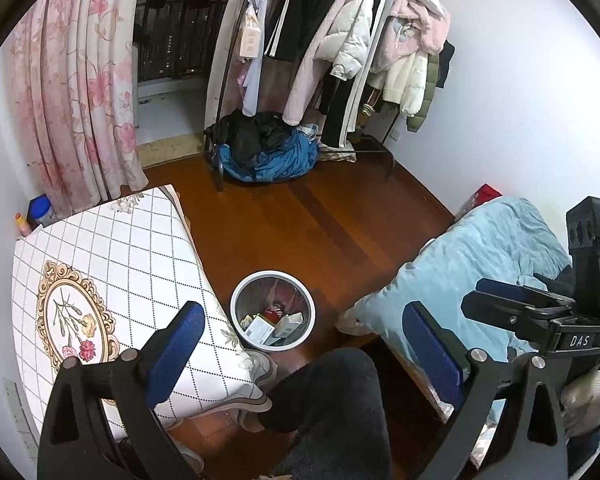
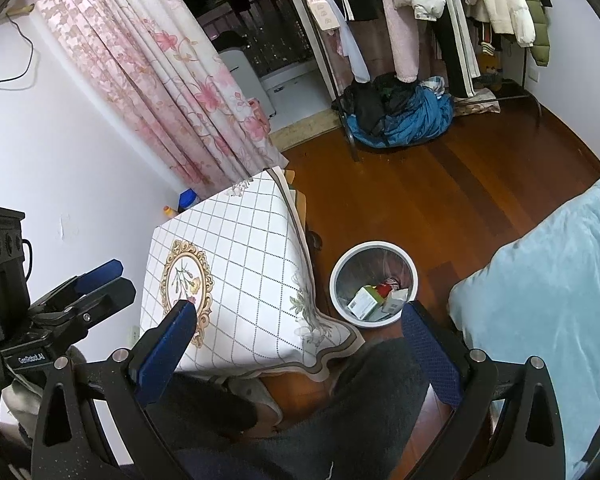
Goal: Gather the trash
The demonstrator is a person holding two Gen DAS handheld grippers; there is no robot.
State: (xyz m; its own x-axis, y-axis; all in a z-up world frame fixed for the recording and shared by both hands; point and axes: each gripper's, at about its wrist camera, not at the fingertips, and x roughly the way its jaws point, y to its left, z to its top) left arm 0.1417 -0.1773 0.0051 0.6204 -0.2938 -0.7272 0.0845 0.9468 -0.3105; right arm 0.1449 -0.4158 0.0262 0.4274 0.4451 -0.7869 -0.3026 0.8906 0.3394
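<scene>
A round white waste bin (image 1: pixel 273 310) is seen standing on a wooden floor (image 1: pixel 320 220) between a table draped in a white grid-patterned cloth (image 1: pixel 112 280) and a bed covered by a pale blue quilt (image 1: pixel 480 264). Small boxes and a red item are held inside the bin. The left gripper (image 1: pixel 304 332) is held above with its blue-padded fingers (image 1: pixel 176 344) spread wide and empty. The right gripper (image 1: pixel 496 300) is seen at the right edge, jaws nearly together. A loaded clothes rack (image 1: pixel 340 40) is visible beyond.
</scene>
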